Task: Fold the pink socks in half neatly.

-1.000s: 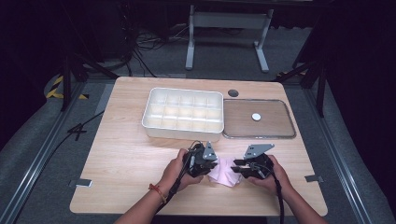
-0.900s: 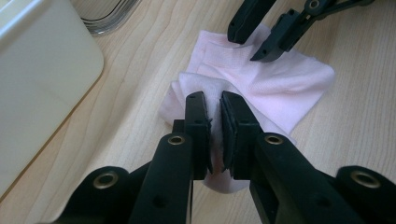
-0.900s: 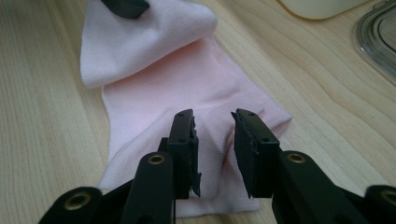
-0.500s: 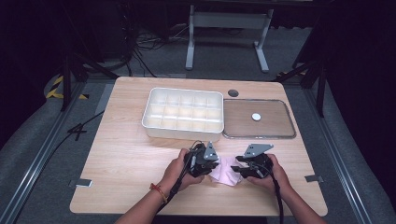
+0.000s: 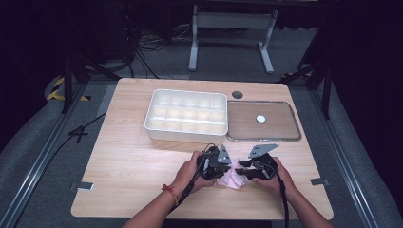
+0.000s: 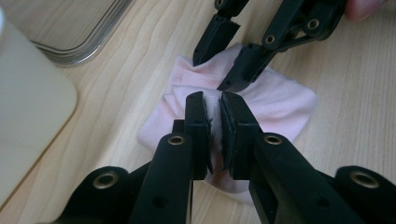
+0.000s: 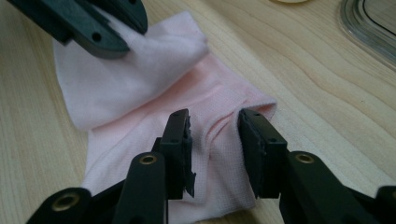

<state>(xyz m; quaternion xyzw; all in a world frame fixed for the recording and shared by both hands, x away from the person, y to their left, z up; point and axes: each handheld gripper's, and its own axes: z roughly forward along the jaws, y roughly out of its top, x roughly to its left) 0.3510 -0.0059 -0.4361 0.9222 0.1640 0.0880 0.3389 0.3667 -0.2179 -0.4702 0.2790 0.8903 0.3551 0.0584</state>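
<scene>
my two tongs meet over a small pink sock (image 5: 231, 179) that lies on the wooden table (image 5: 128, 166), near its front edge and well short of the white divided tray (image 5: 187, 115) and the clear lid (image 5: 275, 124) beside it.

left tongs (image 6: 213, 109): clenched on a raised fold of the sock; the pads press white-pink cloth between them, as the left gripper view shows. in the high view this tool (image 5: 223, 168) sits in my left hand (image 5: 190, 172) at the sock's left side.

right tongs (image 7: 214, 135): jaws apart, straddling a wrinkle near the sock's rounded end; they have just been closing, cloth lies between them, yet the pads do not press it. in the high view this tool (image 5: 241, 167) sits in my right hand (image 5: 273, 178) at the sock's right side.

step in hand, as i judge it: folding or bundling the sock, with one end pinned by the left tongs while the right seeks a second hold. the fabric is already doubled over on itself under the left tool.

next move, as i judge it: the right jaws need to close fully on the wrinkle, low enough to catch both layers, before either hand lifts. the left grip should not slacken, or the fold will spring open. thin knit cloth slips easily, so a bite well in from the edge is safer than one at the hem.
</scene>
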